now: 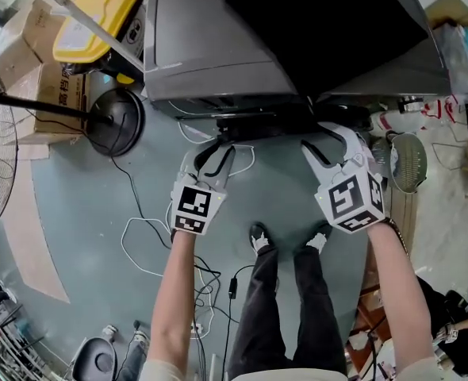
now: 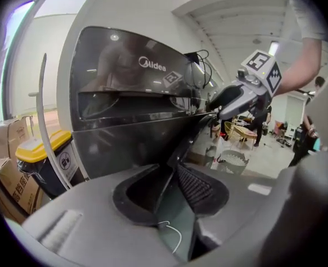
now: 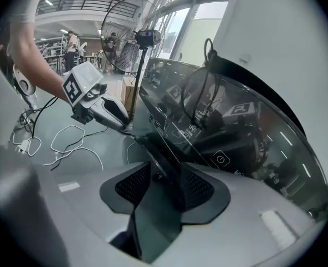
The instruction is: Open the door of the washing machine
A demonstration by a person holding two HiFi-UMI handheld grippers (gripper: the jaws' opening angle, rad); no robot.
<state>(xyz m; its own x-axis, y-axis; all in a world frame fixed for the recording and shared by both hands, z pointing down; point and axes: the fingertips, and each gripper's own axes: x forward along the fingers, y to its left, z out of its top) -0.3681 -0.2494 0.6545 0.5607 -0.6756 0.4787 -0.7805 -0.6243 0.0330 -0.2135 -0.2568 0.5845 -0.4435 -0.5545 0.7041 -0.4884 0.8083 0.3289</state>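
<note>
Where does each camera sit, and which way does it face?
Head view: on the head, facing steeply down at the washing machine; arms, legs, left gripper, right gripper show.
Left gripper view: on it, looking along the lid edge; own jaws, right gripper show.
Right gripper view: opposite way; left gripper shows.
All share the lid.
</note>
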